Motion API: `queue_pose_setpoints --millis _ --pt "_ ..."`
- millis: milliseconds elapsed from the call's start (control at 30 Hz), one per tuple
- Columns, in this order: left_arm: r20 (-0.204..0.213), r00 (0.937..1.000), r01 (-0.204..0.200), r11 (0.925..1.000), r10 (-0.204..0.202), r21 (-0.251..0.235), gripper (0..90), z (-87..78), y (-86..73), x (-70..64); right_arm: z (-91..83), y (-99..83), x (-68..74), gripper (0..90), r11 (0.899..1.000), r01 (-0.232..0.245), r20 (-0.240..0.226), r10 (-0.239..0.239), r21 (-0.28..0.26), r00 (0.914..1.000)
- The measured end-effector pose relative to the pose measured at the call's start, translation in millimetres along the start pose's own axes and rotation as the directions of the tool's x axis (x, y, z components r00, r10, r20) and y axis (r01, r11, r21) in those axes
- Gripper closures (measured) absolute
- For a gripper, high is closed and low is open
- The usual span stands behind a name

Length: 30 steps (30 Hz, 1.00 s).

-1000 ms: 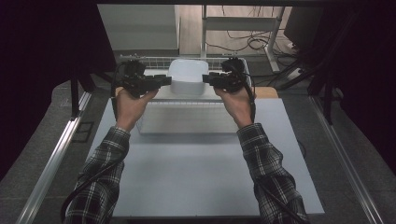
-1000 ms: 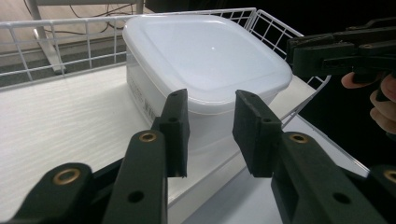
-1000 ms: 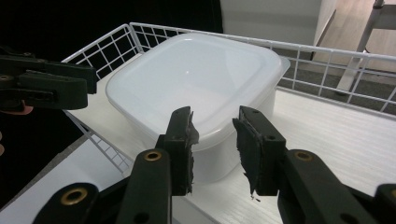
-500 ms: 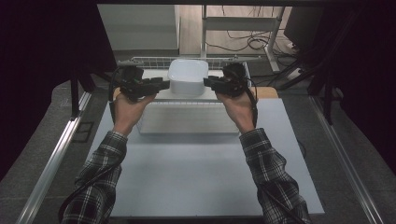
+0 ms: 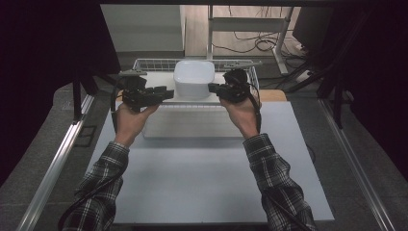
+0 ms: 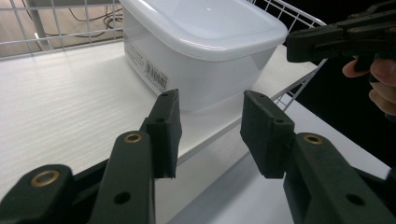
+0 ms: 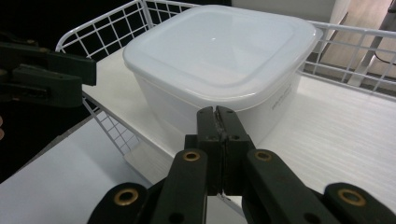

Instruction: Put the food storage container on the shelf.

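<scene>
Container [image 5: 194, 79], white with its lid on, sits on a white shelf board [image 5: 159, 82] inside a wire basket [image 5: 149, 62] at the upper centre of the high view. Left gripper [image 5: 166, 92], jaws wide apart, waits just left of it. Right gripper [image 5: 211, 87], jaws pressed together and empty, points at its right side.

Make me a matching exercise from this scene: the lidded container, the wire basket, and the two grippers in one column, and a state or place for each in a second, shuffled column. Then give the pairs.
Column 1
1. white container
2. wire basket
3. left gripper
4. right gripper

Column 2
A. jaws pressed together, nothing between them
B. jaws apart, nothing between them
C. lid on, standing on a white board
D. white grid walls around the board

Pairs: 1-C, 2-D, 3-B, 4-A
</scene>
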State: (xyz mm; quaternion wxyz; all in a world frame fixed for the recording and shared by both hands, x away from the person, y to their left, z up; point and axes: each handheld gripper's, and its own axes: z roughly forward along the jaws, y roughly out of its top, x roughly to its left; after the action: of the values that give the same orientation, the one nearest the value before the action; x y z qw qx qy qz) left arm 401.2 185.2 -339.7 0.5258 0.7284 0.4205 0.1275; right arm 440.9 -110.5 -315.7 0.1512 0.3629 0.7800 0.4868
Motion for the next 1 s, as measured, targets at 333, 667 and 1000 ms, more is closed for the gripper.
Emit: queue_pose_setpoints --millis 333,667,1000 --pt "0.025 0.9993 -0.029 0.9996 0.029 0.004 53.4 -3.3 -12.8 -11.8 -11.1 -15.3 6.5 78.9 1.0 0.028 -0.025 -0.028 -0.006 0.9993" --pt "0.031 0.997 -0.071 0.9972 0.07 0.024 39.2 -3.8 -33.7 -24.2 -20.5 -39.1 10.8 54.8 0.999 0.049 -0.057 -0.049 -0.004 0.9971" --pt "0.042 0.9931 -0.111 0.9926 0.109 0.049 17.2 -2.6 -52.9 -35.0 -24.0 -56.0 15.0 33.8 0.996 0.087 -0.062 -0.087 -0.003 0.9942"
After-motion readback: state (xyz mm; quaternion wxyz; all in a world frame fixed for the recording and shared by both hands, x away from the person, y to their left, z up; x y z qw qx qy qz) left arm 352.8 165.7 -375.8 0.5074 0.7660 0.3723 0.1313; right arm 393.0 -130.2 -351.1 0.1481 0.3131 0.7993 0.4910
